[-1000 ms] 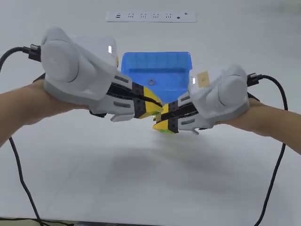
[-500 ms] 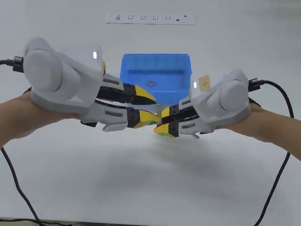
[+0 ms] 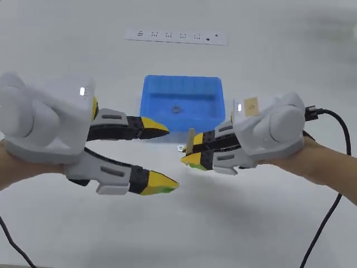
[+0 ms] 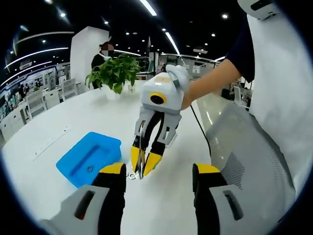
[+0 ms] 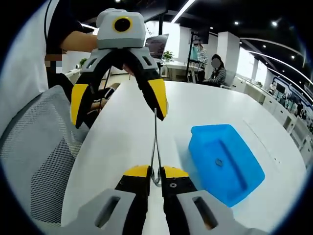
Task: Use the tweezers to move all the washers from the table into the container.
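Right hand-held gripper (image 3: 189, 156) clamped on thin metal tweezers (image 5: 155, 147); left hand-held gripper (image 3: 165, 156) spread wide. Rectangular blue plastic container (image 3: 183, 120) on table (image 3: 223, 223) holds one metal washer (image 3: 176, 109).

The left gripper (image 3: 171, 156) is held level, its two jaws spread wide apart. The right gripper (image 3: 188, 155) points back at it, jaws pinched together on the tweezers (image 5: 155, 147). Their tips are near each other but apart.

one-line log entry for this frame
left gripper open, empty | right gripper shut on tweezers | one washer in container
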Demonstrator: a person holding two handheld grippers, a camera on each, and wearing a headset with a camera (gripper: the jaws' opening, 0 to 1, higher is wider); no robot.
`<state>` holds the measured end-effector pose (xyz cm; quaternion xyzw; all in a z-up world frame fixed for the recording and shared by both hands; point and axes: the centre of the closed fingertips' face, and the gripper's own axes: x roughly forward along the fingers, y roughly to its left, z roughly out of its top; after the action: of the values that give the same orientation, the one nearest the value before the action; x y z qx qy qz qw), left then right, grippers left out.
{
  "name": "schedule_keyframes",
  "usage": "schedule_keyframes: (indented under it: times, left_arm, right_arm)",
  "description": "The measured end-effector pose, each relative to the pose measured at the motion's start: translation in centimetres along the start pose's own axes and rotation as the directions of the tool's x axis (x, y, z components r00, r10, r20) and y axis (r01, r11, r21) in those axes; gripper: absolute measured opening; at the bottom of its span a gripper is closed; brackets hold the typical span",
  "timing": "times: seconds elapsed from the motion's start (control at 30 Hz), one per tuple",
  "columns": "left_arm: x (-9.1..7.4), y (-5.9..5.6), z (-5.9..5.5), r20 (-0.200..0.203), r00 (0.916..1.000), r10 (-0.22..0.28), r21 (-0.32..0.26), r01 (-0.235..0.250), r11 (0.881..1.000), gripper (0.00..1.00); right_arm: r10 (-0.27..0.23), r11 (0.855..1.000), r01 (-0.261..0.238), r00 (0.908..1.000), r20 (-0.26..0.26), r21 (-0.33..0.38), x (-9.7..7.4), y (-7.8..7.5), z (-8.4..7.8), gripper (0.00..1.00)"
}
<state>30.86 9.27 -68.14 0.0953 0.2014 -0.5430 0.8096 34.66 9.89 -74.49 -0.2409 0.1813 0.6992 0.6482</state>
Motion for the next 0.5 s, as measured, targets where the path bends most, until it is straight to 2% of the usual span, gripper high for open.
schedule_keyframes:
  times: [0.07, 0.17, 0.3, 0.4, 0.5]
  left_arm:
    - [-0.3, 0.0, -0.3, 0.001, 0.9998, 0.02, -0.002, -0.02, 1.0, 0.67]
    - [-0.9, 0.4, -1.1, -0.018, 0.9978, 0.064, 0.001, -0.064, 0.998, 0.75]
    - [-1.9, 0.7, -1.6, -0.001, 0.9949, 0.101, -0.046, -0.101, 0.994, 0.83]
    - [-2.7, 1.1, -1.9, -0.001, 0.9894, 0.145, -0.035, -0.145, 0.989, 0.92]
    - [-3.6, 1.5, -2.0, 0.019, 0.9813, 0.191, -0.04, -0.191, 0.981, 1.0]
  right_arm:
    - [-0.003, 1.0, 0.003, 1.0, -0.001, -0.004, -0.2, 0.0, 0.3, 0.09]
    - [-0.01, 1.0, 0.01, 0.9999, 0.001, -0.007, -0.4, 0.0, 0.8, 0.09]
    - [-0.019, 1.0, 0.019, 0.9998, 0.002, -0.007, -0.7, -0.2, 1.5, 0.09]
    - [-0.027, 0.999, 0.027, 0.9996, 0.003, -0.018, -0.9, -0.5, 2.3, 0.09]
    - [-0.038, 0.999, 0.038, 0.9992, 0.006, -0.037, -1.2, -0.7, 3.3, 0.09]
